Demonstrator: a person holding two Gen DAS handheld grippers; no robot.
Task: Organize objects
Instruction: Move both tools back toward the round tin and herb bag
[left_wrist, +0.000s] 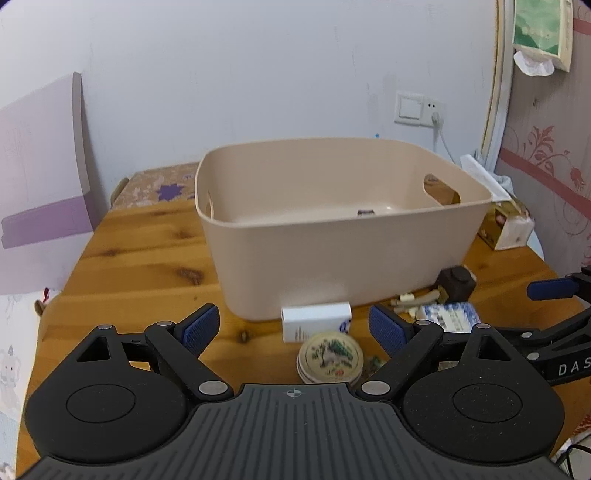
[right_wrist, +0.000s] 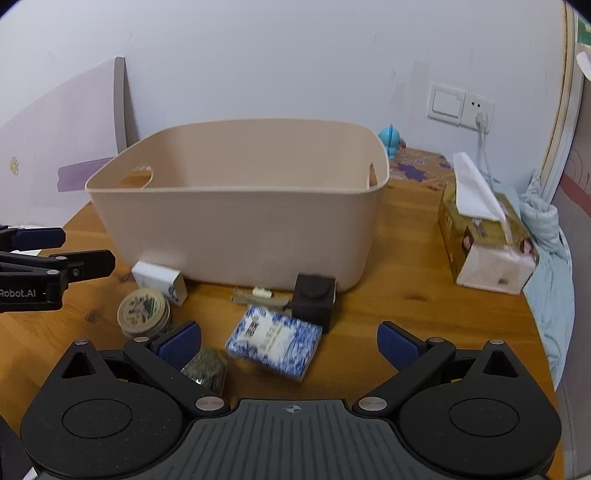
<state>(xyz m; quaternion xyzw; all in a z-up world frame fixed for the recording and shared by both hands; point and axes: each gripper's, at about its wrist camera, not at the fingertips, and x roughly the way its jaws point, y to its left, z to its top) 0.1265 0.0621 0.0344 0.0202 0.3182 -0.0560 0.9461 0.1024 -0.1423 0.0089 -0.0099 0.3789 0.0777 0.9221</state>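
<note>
A beige plastic bin (left_wrist: 332, 266) (right_wrist: 236, 236) stands on the wooden table (left_wrist: 140, 258) with one small dark item inside. In front of it lie a white box (left_wrist: 316, 319) (right_wrist: 159, 278), a round tin (left_wrist: 330, 356) (right_wrist: 143, 310), a blue-and-white packet (right_wrist: 273, 341) (left_wrist: 450, 317), a black cube (right_wrist: 314, 301) (left_wrist: 456, 282), a small brush-like piece (right_wrist: 255, 295) and a dark greenish lump (right_wrist: 205, 367). My left gripper (left_wrist: 293, 328) is open above the tin and white box. My right gripper (right_wrist: 290, 343) is open above the packet.
A tissue box (right_wrist: 484, 240) (left_wrist: 506, 225) stands at the right of the table beside a light-blue cloth (right_wrist: 543, 221). A blue toy (right_wrist: 391, 138) sits behind the bin. A wall socket with a plugged cable (right_wrist: 480, 118) is at the back right.
</note>
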